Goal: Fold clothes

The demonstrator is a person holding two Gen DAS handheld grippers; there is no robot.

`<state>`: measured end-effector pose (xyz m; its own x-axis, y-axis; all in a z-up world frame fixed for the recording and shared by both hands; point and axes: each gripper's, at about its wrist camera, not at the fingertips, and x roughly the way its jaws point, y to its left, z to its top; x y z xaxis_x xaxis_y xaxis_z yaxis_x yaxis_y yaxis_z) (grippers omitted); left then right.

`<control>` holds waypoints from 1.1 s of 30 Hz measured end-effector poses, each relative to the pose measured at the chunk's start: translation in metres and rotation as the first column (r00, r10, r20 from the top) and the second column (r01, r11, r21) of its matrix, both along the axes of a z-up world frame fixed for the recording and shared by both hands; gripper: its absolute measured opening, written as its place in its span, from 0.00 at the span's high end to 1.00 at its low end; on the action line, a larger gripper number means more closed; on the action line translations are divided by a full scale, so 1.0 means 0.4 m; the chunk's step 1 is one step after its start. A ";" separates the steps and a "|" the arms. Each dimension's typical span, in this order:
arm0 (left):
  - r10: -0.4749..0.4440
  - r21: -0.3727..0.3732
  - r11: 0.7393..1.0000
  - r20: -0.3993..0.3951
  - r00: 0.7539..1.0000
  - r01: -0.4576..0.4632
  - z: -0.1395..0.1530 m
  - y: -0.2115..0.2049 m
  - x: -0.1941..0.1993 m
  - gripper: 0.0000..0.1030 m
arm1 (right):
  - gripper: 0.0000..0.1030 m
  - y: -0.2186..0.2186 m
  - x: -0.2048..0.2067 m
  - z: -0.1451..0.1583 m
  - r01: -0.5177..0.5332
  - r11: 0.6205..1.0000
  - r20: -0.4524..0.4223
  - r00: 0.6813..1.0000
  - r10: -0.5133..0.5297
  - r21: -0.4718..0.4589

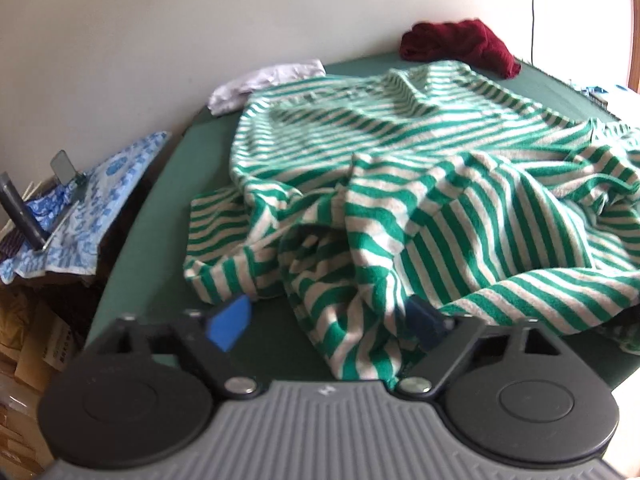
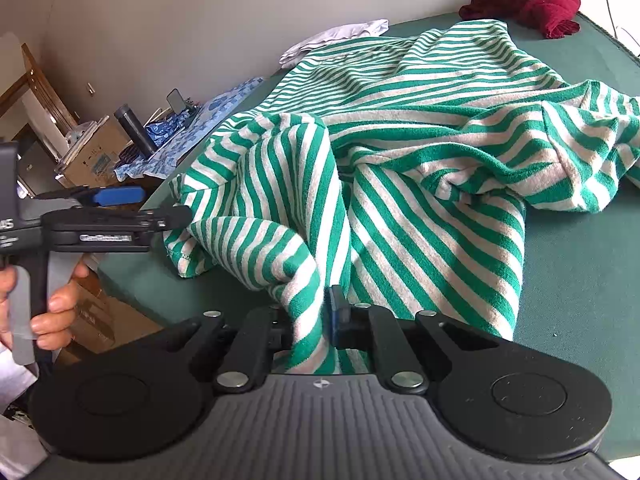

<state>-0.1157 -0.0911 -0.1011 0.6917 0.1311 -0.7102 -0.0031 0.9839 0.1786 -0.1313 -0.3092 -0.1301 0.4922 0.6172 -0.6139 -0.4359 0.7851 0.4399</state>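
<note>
- A green-and-white striped knit garment (image 1: 420, 184) is lying crumpled over the dark green cloth-covered surface (image 1: 168, 184), spreading ahead of both tools and bunching into raised folds close in front of them.
- The right tool (image 2: 316, 320) is pinching a fold of the striped garment (image 2: 380, 168), its blue-padded fingers drawn close together with the cloth running down between them toward the camera.
- The left tool (image 1: 328, 316) is standing wide, its blue pads (image 1: 230, 322) well apart, and a hanging fold of the garment is lying between them without being squeezed.
- In the right wrist view the left tool (image 2: 120, 204) is showing from the side, off to the left of the right tool, just beside the garment's hem at the surface's edge, with the person's left hand (image 2: 48, 304) gripping its handle.
- Far ahead of the tools, a dark red knitted garment (image 1: 460, 46) is sitting bunched near the back edge of the surface, apart from the striped one.
- A pale lilac cloth (image 1: 264, 82) is lying ahead and to the left, just beside the striped garment's far edge.
- Off the surface to the left, a blue-and-white floral cloth (image 1: 96, 200) is draping over stacked items, with a dark cylindrical bottle (image 1: 22, 216) leaning beside it and cardboard boxes (image 2: 96, 152) below.
- A plain off-white wall (image 1: 200, 20) is rising behind everything.
</note>
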 end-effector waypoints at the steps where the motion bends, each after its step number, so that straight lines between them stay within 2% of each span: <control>1: -0.001 -0.034 0.999 -0.015 1.000 0.001 -0.007 0.003 0.012 0.62 | 0.93 -0.001 0.000 0.000 0.002 1.000 -0.001 1.000 -0.002 0.002; 2: -0.003 -0.068 0.998 -0.029 1.000 0.001 -0.014 0.006 0.024 0.76 | 0.93 -0.002 0.000 0.000 0.005 1.000 -0.002 1.000 -0.005 0.004; 5: 0.000 -0.098 0.995 -0.029 1.000 -0.003 -0.007 0.007 0.016 0.88 | 0.93 -0.005 -0.001 -0.001 0.011 1.000 -0.005 1.000 -0.011 0.010; 9: -0.023 -0.102 0.995 0.000 1.000 0.023 0.044 0.011 -0.072 0.91 | 0.94 -0.007 -0.020 0.022 0.015 1.000 -0.040 0.999 -0.016 -0.020; 12: -0.062 -0.105 0.993 0.013 0.998 0.063 0.089 0.015 -0.162 0.91 | 0.95 -0.015 -0.067 0.058 -0.066 0.997 -0.019 0.998 0.065 -0.029; 13: -0.075 -0.113 0.991 0.000 0.997 0.075 0.096 0.016 -0.192 0.91 | 0.95 -0.018 -0.082 0.069 -0.093 0.995 -0.012 0.996 0.092 -0.033; 14: -0.084 -0.128 0.989 -0.027 0.996 0.080 0.095 0.016 -0.218 1.00 | 0.95 -0.023 -0.091 0.066 -0.109 0.992 -0.030 0.994 0.108 -0.055; 17: -0.113 -0.175 0.980 -0.108 0.988 0.093 0.092 0.016 -0.297 1.00 | 0.95 -0.039 -0.117 0.054 -0.160 0.980 -0.089 0.985 0.150 -0.121; 19: -0.108 -0.163 0.983 -0.126 0.986 0.087 0.087 0.021 -0.313 1.00 | 0.94 -0.049 -0.134 0.046 -0.195 0.967 -0.130 0.976 0.175 -0.163; 20: -0.101 -0.149 0.986 -0.129 0.987 0.081 0.084 0.025 -0.315 0.99 | 0.90 -0.056 -0.135 0.041 -0.208 0.963 -0.154 0.971 0.182 -0.172; 22: -0.086 -0.122 0.990 -0.135 0.987 0.070 0.079 0.032 -0.318 0.92 | 0.83 -0.066 -0.135 0.057 -0.213 0.965 -0.145 0.971 0.192 -0.152; 24: -0.062 -0.113 0.992 -0.086 0.994 0.052 0.080 0.043 -0.278 0.69 | 0.79 -0.067 -0.126 0.086 -0.216 0.972 -0.107 0.973 0.206 -0.094; 26: -0.034 -0.112 0.993 -0.020 0.999 0.032 0.083 0.056 -0.223 0.08 | 0.64 -0.059 -0.115 0.120 -0.216 0.976 -0.048 0.976 0.214 -0.021; 27: -0.020 -0.112 0.994 0.014 1.000 0.021 0.085 0.062 -0.196 0.01 | 0.60 -0.046 -0.107 0.131 -0.212 0.977 -0.027 0.977 0.212 -0.002; 28: -0.014 -0.100 0.995 0.039 0.999 0.018 0.080 0.065 -0.169 0.02 | 0.51 -0.033 -0.099 0.141 -0.208 0.978 -0.006 0.978 0.208 0.016; 29: -0.012 -0.076 0.997 0.036 0.999 0.015 0.065 0.063 -0.136 0.02 | 0.46 -0.020 -0.091 0.151 -0.205 0.978 0.015 0.979 0.204 0.035; 30: -0.011 -0.063 0.998 0.009 1.000 0.012 0.048 0.062 -0.102 0.04 | 0.46 -0.012 -0.086 0.156 -0.203 0.978 0.026 0.979 0.202 0.051; 31: -0.018 -0.066 0.998 -0.013 1.000 0.018 0.033 0.060 -0.081 0.11 | 0.45 -0.004 -0.082 0.160 -0.202 0.977 0.036 0.979 0.200 0.067; 33: -0.038 -0.082 0.996 -0.043 0.998 0.034 0.003 0.056 -0.053 0.15 | 0.43 0.007 -0.085 0.162 -0.205 0.979 0.046 0.978 0.204 0.020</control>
